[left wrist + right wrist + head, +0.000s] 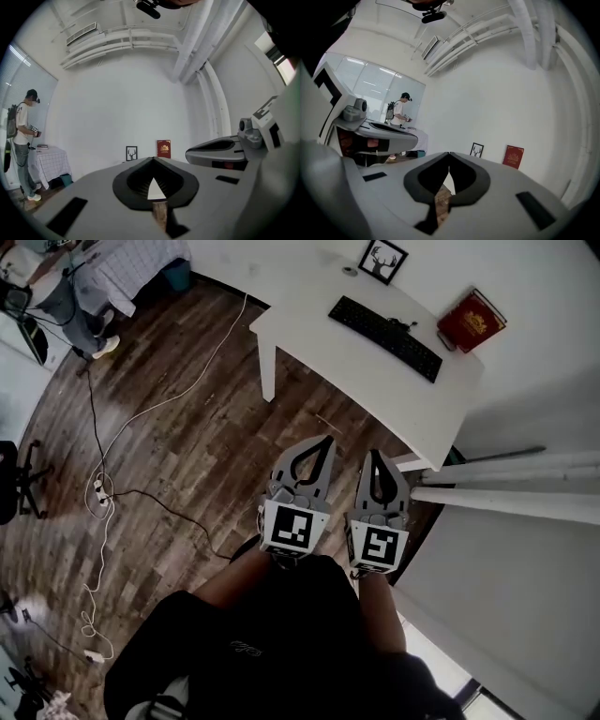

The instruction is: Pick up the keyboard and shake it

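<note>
My left tongs [326, 441] and right tongs [373, 455] are both clenched on nothing, side by side over the dark wood-plank floor [187, 437], short of the white bench [319, 345]. The flat black keyboard [385, 337] lies untouched on its smooth top, a red book [472, 321] at its right end, a framed stag picture [382, 261] farther back by the white wall [562, 296].

Black keyboard [385, 337] on a white bench [309, 320]. Red book [471, 322] with a gold emblem. Black-framed picture [382, 261]: a black deer head on white. The floor [187, 446] is dark brown wood planks. The left tool [328, 440] and the right tool [373, 455] are grey with black linings, each carrying a black-and-white square marker.
</note>
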A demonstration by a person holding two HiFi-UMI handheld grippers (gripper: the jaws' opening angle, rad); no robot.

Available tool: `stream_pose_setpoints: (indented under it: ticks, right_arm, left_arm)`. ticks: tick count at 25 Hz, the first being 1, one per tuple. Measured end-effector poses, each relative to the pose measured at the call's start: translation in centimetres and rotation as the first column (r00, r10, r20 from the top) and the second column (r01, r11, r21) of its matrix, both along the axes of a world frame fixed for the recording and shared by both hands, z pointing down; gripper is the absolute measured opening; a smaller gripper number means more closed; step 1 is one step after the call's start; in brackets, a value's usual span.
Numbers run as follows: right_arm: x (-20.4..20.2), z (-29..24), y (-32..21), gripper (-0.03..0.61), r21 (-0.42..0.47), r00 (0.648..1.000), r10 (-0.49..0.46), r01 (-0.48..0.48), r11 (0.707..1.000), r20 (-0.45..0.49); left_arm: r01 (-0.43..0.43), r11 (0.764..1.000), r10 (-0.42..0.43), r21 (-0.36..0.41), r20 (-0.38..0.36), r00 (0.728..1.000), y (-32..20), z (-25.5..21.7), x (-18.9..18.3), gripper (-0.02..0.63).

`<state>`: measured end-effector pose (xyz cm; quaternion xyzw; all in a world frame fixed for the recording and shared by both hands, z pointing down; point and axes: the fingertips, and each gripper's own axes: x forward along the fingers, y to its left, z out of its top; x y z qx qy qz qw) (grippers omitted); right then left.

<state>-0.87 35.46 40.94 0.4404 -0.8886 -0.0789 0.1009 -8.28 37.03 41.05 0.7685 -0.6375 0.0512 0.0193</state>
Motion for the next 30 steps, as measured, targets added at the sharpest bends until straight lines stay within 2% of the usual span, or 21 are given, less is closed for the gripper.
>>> stream_pose_setpoints:
  ticks: [4, 8, 13, 20, 26, 30]
  right_arm:
    - [-2.2, 0.5, -1.2, 0.021, 0.006, 0.999, 0.001, 0.000, 1.000, -0.052]
    - [-1.8, 0.7, -4.1, 0.021, -0.001, 0.997, 0.026, -0.026, 1.000, -0.073]
    - [-1.6, 1.6, -8.7, 0.021, 0.001, 0.997, 0.043, -0.043, 0.999, -0.065]
    - [-3.5, 0.7, -16.7, 0.021, 0.014, 1.000, 0.013, -0.013, 1.000, -0.003]
    - [-3.1, -1.8, -24.5, 0.021, 0.024, 0.999, -0.038, 0.037, 0.999, 0.026]
    - [-1.9, -0.6, -28.5, 0.021, -0.022, 0.998, -0.033, 0.034, 0.999, 0.045]
  left_arm:
    - [0.006, 1.000, -0.007, -0.026, -0.060, 0.998, -1.2, 1.2, -3.0, 0.002]
    - [-0.027, 0.999, 0.024, -0.043, -0.062, 0.998, -4.0, 1.8, -2.6, 0.002]
    - [-0.086, 0.994, 0.085, -0.066, -0.022, 0.996, -7.9, 2.5, -2.3, 0.002]
    - [-0.095, 0.994, 0.099, -0.059, 0.071, 0.993, -15.9, 1.0, -3.6, 0.002]
    - [-0.159, 0.980, 0.172, -0.117, 0.103, 0.980, -23.9, 0.6, -0.9, 0.002]
    - [-0.165, 0.969, 0.189, -0.182, 0.121, 0.974, -27.9, 2.2, 0.3, 0.002]
